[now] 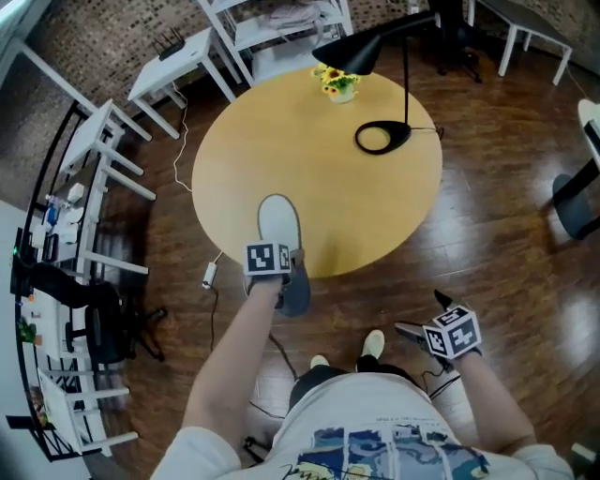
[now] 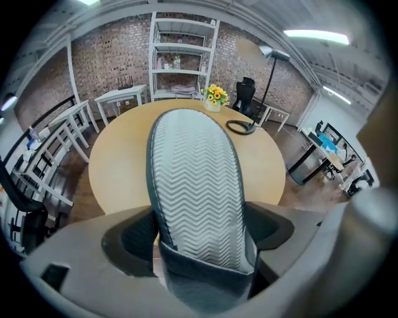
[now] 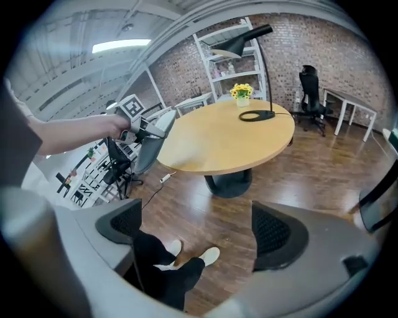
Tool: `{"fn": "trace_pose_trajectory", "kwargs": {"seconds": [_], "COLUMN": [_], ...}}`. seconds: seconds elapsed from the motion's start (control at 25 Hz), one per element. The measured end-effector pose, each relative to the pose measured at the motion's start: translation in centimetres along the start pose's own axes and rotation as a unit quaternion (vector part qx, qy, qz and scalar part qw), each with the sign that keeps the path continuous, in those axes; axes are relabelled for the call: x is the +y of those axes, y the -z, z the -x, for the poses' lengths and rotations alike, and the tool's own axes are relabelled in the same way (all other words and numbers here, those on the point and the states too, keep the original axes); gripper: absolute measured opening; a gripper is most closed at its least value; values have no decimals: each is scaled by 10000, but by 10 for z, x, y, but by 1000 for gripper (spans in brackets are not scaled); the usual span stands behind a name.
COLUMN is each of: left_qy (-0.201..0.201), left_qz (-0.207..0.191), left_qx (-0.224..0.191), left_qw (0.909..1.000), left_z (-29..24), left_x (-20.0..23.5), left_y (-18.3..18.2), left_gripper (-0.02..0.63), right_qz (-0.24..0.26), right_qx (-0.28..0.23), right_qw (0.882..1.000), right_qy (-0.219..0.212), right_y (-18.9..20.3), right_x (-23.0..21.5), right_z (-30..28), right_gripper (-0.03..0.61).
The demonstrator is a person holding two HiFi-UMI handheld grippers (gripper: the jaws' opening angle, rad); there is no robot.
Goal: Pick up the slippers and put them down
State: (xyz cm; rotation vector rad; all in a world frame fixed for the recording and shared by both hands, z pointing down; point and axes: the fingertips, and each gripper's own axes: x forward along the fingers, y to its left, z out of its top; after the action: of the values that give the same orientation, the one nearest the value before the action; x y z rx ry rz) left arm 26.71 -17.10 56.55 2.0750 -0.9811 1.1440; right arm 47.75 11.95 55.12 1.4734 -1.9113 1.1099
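Observation:
A grey slipper (image 1: 280, 246) with a pale zigzag sole (image 2: 196, 186) hangs over the near edge of the round wooden table (image 1: 319, 159), sole up. My left gripper (image 1: 269, 265) is shut on its heel end, the jaws pressing both sides of the slipper (image 3: 147, 148). My right gripper (image 1: 422, 330) is low at the right, over the wooden floor, open with nothing between its pads (image 3: 273, 231). No second slipper shows in any view.
A black desk lamp (image 1: 382, 136) and a small pot of yellow flowers (image 1: 339, 84) stand on the table's far side. White shelving (image 1: 281, 28) and white tables (image 1: 173, 75) ring the room. An office chair (image 1: 89, 314) is at the left. My feet (image 1: 373, 345) are below.

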Motion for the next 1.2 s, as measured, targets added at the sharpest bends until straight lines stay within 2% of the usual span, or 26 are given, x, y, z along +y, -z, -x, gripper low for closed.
{"fn": "trace_pose_trajectory", "kwargs": {"seconds": [0.08, 0.24, 0.36, 0.52, 0.68, 0.84, 1.0, 1.12, 1.2], "left_qy": [0, 23, 84, 140, 95, 49, 92, 85, 76], "left_qz": [35, 223, 381, 511, 865, 1486, 1920, 2239, 2472], "left_qx": [-39, -67, -48, 28, 86, 196, 387, 509, 506], "left_qw": [10000, 9997, 9992, 9986, 9962, 9887, 9806, 9732, 9676], "left_z": [27, 71, 122, 177, 198, 180, 134, 70, 0], "left_x": [18, 72, 130, 217, 296, 375, 441, 494, 534], "left_y": [22, 87, 155, 263, 335, 382, 394, 388, 388], "left_gripper": [433, 433, 433, 433, 433, 433, 433, 433, 433], "right_qz": [102, 491, 704, 857, 1010, 1272, 1620, 1792, 1849], "right_qx": [-42, 62, 13, 48, 261, 638, 1071, 1299, 1449], "right_qw": [9999, 9985, 9971, 9952, 9931, 9881, 9782, 9720, 9685], "right_qy": [-91, -252, -305, -460, -529, -582, -736, -792, -822], "right_y": [-4, -2, -3, 34, 59, 62, 27, -4, -3], "right_x": [22, 85, 175, 325, 415, 460, 478, 479, 473], "right_z": [-10, -37, -51, -85, -123, -182, -279, -382, -467], "right_gripper": [571, 571, 569, 569, 569, 557, 557, 557, 557]}}
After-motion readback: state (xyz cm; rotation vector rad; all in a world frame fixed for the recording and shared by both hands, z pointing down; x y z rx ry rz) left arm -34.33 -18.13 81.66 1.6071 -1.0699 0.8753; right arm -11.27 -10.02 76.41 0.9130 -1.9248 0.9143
